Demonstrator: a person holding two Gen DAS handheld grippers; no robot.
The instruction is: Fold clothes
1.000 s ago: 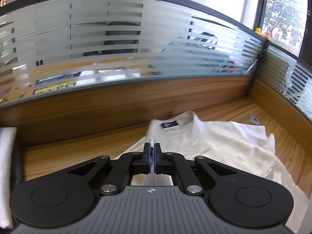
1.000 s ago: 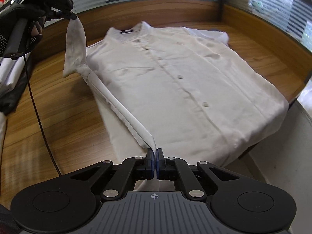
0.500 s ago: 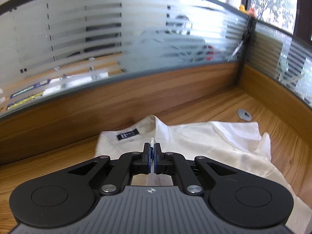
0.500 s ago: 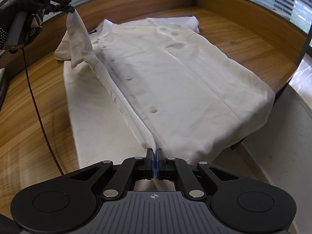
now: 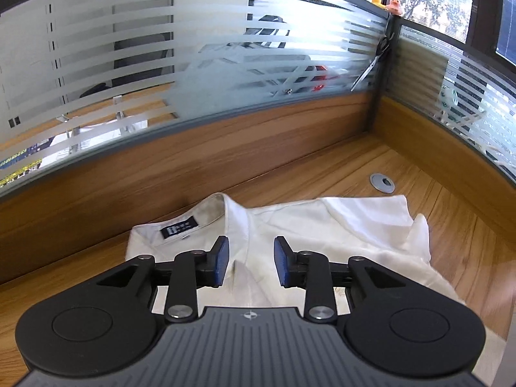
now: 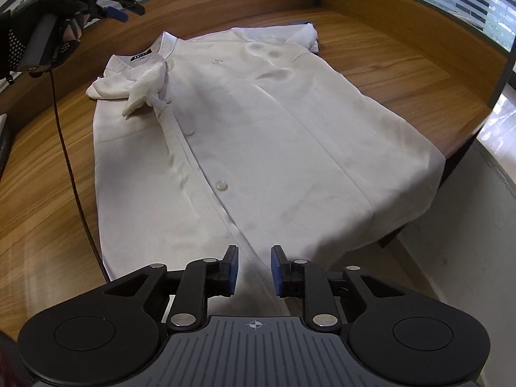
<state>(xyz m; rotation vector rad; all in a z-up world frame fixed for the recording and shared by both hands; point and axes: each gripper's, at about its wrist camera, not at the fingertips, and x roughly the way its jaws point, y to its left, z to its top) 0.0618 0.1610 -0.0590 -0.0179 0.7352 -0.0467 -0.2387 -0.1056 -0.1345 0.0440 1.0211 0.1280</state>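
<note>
Both tongs spread and empty, the shirt (image 6: 258, 135) runs lengthwise from the right gripper (image 6: 254, 269) at bottom centre to the left gripper (image 6: 124, 11) at upper left.

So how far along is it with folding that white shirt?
Early on. The shirt lies flat, front up, on the wooden desk, with its left side flap laid over the middle, though the top corner near the collar sits bunched. Nothing is in hand: the left gripper and right gripper are both open. The other side and the bottom-up fold remain.
</note>
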